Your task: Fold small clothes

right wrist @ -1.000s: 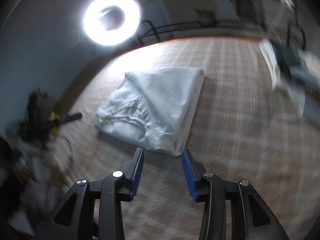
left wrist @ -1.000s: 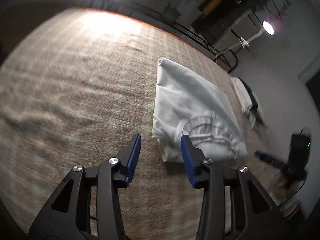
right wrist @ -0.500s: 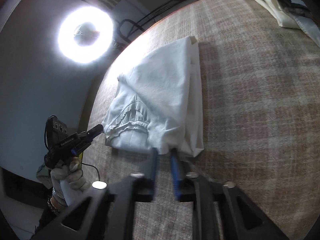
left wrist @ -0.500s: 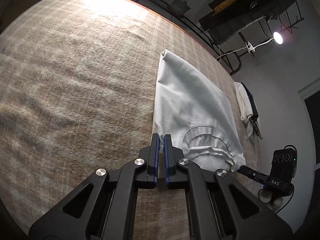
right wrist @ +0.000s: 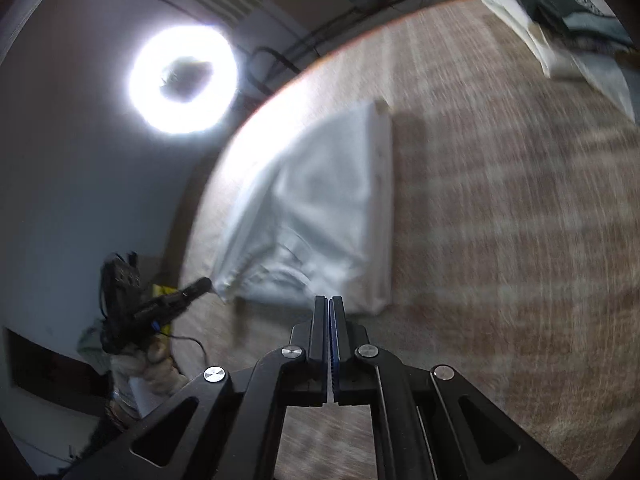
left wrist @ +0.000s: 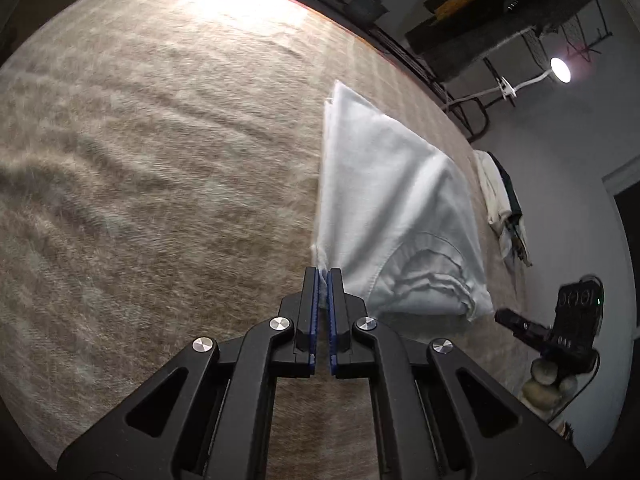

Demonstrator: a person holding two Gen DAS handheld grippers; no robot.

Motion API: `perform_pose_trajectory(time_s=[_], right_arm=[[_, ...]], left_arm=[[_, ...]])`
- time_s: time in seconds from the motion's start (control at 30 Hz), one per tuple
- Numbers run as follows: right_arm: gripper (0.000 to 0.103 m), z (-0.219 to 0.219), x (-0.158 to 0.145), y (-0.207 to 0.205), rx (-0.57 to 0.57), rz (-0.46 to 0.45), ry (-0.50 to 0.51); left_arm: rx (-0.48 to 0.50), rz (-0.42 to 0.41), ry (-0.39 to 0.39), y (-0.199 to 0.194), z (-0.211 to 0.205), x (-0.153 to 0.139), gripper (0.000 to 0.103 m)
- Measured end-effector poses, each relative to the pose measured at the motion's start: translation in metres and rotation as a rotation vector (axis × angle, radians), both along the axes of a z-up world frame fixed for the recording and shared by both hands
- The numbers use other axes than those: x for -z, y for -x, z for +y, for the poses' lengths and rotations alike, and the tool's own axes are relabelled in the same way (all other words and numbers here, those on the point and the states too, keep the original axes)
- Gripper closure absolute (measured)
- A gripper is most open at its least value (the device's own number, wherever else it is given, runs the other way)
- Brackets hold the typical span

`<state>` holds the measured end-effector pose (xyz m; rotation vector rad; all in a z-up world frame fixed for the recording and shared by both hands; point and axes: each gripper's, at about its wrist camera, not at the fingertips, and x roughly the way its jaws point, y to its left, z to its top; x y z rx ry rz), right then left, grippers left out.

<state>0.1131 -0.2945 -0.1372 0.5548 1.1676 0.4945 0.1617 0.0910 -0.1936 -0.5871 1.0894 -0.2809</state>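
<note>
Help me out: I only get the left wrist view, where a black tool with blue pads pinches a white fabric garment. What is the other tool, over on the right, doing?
Observer: In the right wrist view, the right tool is shut too. Its tips are on the near edge of the white fabric garment, and it seems to be pinching it.
Operator: And who holds the tool I look along?
Observer: A hand in a pale glove grips the left tool from below.
Operator: Where does the glare on the far cloth come from?
Observer: A bright round ring lamp shines from beyond the edge of the beige checked tablecloth.
</note>
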Motion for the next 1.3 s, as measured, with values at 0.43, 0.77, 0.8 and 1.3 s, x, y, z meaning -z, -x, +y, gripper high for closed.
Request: perform_pose_trajectory(time_s=[0.43,0.77,0.8,1.3], right_arm=[[0.1,0.022,0.025,-0.007,0.0,0.075,-0.02],[0.101,0.025,-0.005,-0.001,-0.069,-0.023,0.13],[0.096,0.03,-0.001,-0.002,-0.08,-0.012,0.162],[0.078,0.078,-0.05,-0.083,-0.115,-0.312,0.266]], left_arm=[[0.032,-0.011,0.015,-0.01,-0.003,-0.005,0.101],[0.12,-0.04,-0.157,0.002,-0.02,-0.004,0.101],[0.128,-0.042,-0.168,0.003,-0.021,-0.004,0.101],[0.115,-0.296,-0.204,-0.075,-0.077,-0.084,0.101]])
